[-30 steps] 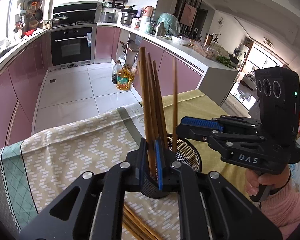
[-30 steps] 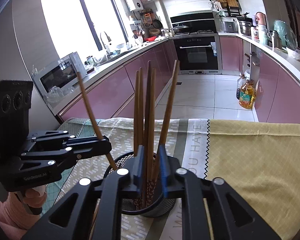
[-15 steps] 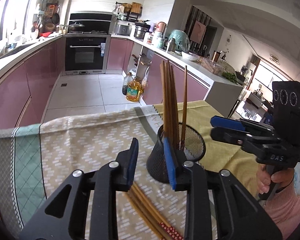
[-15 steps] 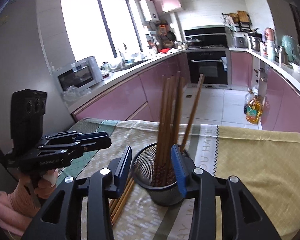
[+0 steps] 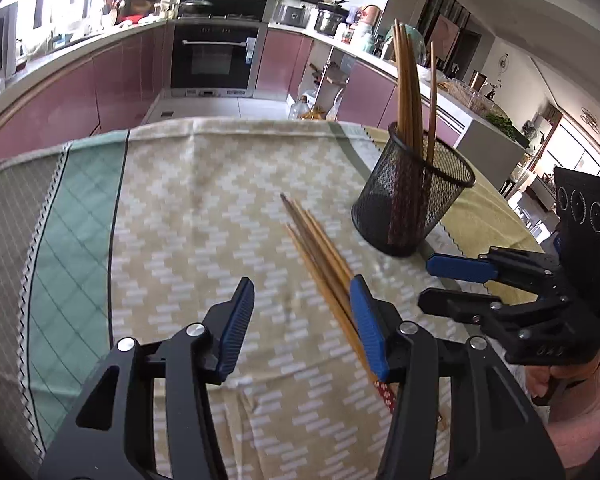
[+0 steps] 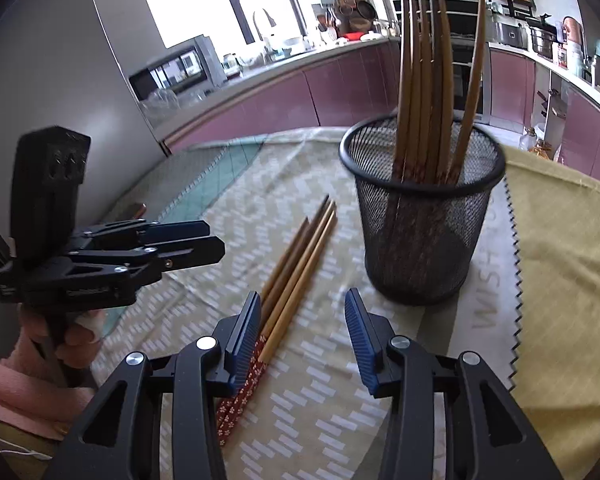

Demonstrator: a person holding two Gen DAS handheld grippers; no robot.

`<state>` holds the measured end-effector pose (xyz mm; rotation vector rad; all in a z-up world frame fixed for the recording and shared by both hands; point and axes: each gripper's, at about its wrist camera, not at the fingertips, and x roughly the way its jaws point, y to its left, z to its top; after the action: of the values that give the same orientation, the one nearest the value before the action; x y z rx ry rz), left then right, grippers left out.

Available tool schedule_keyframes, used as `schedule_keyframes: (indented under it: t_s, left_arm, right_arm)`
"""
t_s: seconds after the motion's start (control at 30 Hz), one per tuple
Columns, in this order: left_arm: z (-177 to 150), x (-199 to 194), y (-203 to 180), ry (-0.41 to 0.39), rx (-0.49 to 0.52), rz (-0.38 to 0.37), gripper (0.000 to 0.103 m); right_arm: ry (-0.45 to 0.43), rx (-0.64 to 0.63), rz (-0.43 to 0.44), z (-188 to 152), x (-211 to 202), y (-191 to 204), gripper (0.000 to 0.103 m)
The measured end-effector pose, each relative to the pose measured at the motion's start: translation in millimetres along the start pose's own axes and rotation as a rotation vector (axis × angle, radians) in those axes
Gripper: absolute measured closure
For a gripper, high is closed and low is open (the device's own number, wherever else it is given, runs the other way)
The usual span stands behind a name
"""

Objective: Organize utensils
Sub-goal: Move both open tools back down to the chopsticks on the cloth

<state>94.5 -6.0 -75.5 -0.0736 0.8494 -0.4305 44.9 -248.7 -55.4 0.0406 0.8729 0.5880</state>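
A black mesh cup (image 5: pixel 414 196) (image 6: pixel 420 216) stands on the tablecloth and holds several wooden chopsticks (image 5: pixel 410 88) (image 6: pixel 424 80) upright. Several loose chopsticks (image 5: pixel 320 252) (image 6: pixel 296 264) with red patterned ends lie flat on the cloth to the left of the cup. My left gripper (image 5: pixel 302 328) is open and empty, above the loose chopsticks' near ends. My right gripper (image 6: pixel 302 340) is open and empty, just in front of the cup, its left finger over the loose chopsticks. Each gripper shows in the other's view, the right one (image 5: pixel 456 284) and the left one (image 6: pixel 196 240).
The table carries a patterned beige and green cloth (image 5: pixel 180 208) and a yellow cloth (image 6: pixel 560 240) on the right. Behind the table are pink kitchen cabinets, an oven (image 5: pixel 216 56) and a cluttered counter. A microwave (image 6: pixel 176 72) stands at the left.
Both grippers have opened, let go of the chopsticks standing in the cup, and pulled back and down. The loose chopsticks on the cloth have come into full view.
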Motion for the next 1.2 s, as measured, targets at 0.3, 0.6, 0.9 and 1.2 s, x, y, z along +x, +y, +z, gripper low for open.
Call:
schedule_keyframes:
  t_s: [0.3,0.6,0.9,1.2]
  left_arm:
    - [-15.4,11.2,-10.4,0.034,0.015,0.009,0.049]
    - [-17.6,21.0,-16.5,0.053,0.041,0.044,0.049]
    - [-15.4,33.6,-22.3,0.084,0.063,0.062,0.049]
    - [-12.8,39.9,-28.3,0.087,0.094,0.081,0.052]
  right_arm:
    - [0.039,-0.005,-0.071,-10.4,19.7,12.4,0.062]
    - [0.055,-0.044,-0.127,-13.3,26.0,19.9,0.062]
    - [0.066,-0.021,-0.124,-14.1,23.3,13.1,0.063]
    - [0.066,-0.011,-0.117,-12.8,23.9,10.1,0.064]
